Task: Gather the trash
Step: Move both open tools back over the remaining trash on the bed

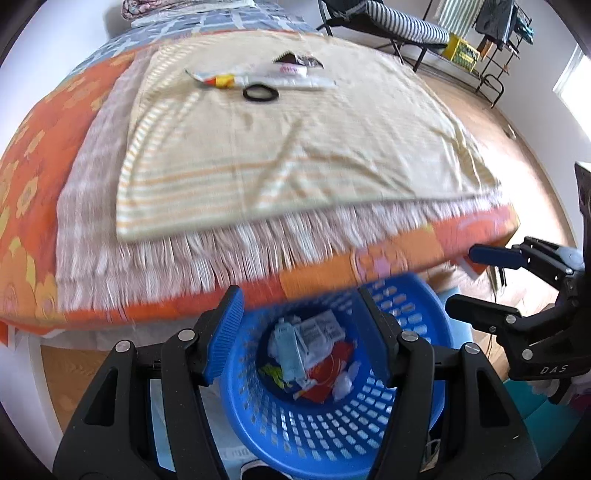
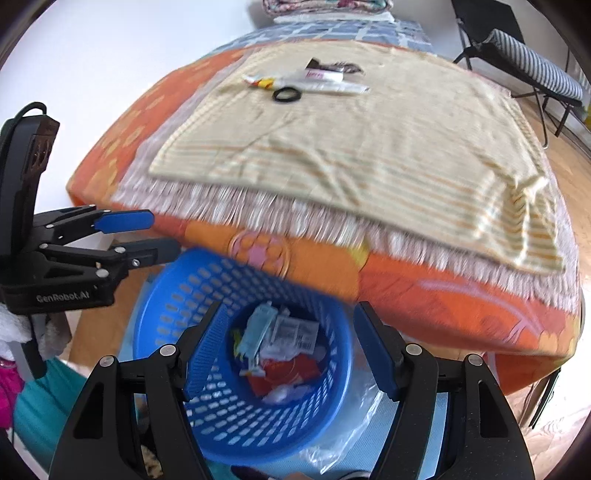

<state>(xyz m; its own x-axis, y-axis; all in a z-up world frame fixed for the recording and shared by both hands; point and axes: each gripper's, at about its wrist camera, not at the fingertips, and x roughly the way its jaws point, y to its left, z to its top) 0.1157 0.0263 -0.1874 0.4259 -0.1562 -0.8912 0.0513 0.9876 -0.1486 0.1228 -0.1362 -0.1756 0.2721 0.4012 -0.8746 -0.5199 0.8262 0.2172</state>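
A blue perforated basket (image 1: 314,435) (image 2: 221,417) stands on the floor at the foot of the bed. Inside it lie wrappers and packets (image 1: 314,354) (image 2: 280,343). My left gripper (image 1: 299,299) (image 2: 162,236) hangs open above the basket with nothing between its pads. My right gripper (image 2: 291,310) (image 1: 465,278) is open over the basket too, and empty. Far back on the bed's cream towel lie more wrappers (image 1: 258,77) (image 2: 317,81) and a black ring (image 1: 260,92) (image 2: 287,94).
The bed (image 1: 33,206) has an orange flowered cover, a fringed blanket and a striped cream towel (image 1: 295,147). A chair with a striped cushion (image 1: 406,26) and a yellow crate (image 1: 461,53) stand on the wooden floor beyond. Clear plastic (image 2: 362,413) lies under the basket.
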